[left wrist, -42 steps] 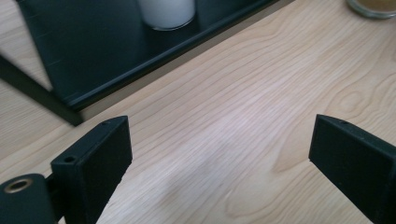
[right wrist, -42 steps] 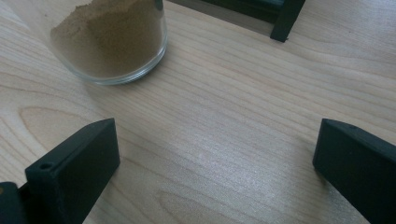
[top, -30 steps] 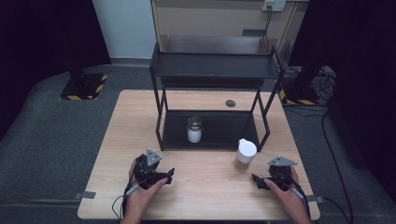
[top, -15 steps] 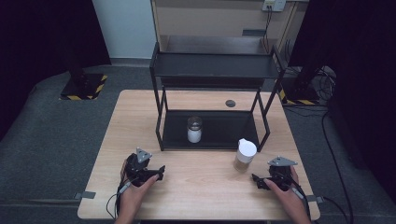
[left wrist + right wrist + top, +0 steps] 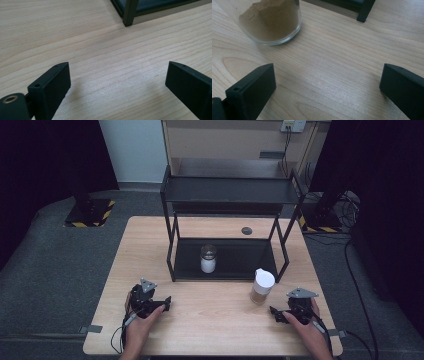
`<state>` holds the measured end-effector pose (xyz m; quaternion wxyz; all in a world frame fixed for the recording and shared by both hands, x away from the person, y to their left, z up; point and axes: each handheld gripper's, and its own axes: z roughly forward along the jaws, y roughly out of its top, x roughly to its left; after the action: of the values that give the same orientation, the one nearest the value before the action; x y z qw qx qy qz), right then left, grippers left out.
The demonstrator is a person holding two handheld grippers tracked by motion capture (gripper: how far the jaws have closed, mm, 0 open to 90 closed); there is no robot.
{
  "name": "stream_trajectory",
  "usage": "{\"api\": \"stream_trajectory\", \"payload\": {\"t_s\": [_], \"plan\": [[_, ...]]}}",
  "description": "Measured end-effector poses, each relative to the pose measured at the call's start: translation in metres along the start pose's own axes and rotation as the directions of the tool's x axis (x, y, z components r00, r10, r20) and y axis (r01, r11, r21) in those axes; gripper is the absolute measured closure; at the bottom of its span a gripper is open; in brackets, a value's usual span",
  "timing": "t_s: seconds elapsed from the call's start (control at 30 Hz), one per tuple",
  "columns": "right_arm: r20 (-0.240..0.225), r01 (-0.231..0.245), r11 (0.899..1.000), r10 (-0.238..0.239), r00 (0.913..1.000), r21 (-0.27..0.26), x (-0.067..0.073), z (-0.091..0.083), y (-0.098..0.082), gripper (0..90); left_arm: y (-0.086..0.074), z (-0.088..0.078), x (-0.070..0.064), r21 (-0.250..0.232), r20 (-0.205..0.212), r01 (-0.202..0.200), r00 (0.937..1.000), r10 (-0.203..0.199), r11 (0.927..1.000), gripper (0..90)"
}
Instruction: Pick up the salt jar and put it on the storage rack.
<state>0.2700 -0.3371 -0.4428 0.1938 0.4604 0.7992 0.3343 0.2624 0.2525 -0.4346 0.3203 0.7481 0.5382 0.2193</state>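
Near the table's front edge, the left gripper has drifted back and sunk, jaws spread and empty; right gripper, also spread, waits beside the brown-powder jar, likely its next pick.

Left gripper – shifted nearer table's front edge.

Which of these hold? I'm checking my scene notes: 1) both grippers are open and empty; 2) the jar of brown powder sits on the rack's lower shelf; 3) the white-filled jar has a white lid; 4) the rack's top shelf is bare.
1) True: the left gripper and right gripper have jaws apart over bare table.
2) False: the brown-powder jar stands on the table beside the rack.
3) False: the white-filled jar shows no white lid; the brown-powder jar has one.
4) True.
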Motion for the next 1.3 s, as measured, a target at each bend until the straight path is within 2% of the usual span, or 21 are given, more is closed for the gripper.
{"api": "stream_trajectory", "payload": {"t_s": [0.17,0.43,0.57,1.3], "plan": [[0.0,0.0,1.0,0.0,1.0,0.0,0.0,0.0,0.0,1.0,-0.001,0.006,0.002,0.015,-0.004,0.009,1.0,-0.009,0.9999,4.9],[0.0,0.0,1.0,0.0,1.0,0.0,0.0,0.0,0.0,0.9,-0.003,0.011,0.002,0.005,-0.023,-0.005,0.9997,0.005,1.0,1.2],[0.001,0.0,1.0,0.0,1.0,0.001,0.0,0.0,0.0,0.9,-0.002,0.011,0.001,0.006,-0.029,0.001,0.9996,-0.001,1.0,0.0],[0.02,-0.018,1.0,0.018,0.9996,0.002,0.005,-0.001,-0.001,1.1,-0.001,0.012,0.003,0.009,-0.024,0.0,0.9997,0.0,1.0,0.0]]}}
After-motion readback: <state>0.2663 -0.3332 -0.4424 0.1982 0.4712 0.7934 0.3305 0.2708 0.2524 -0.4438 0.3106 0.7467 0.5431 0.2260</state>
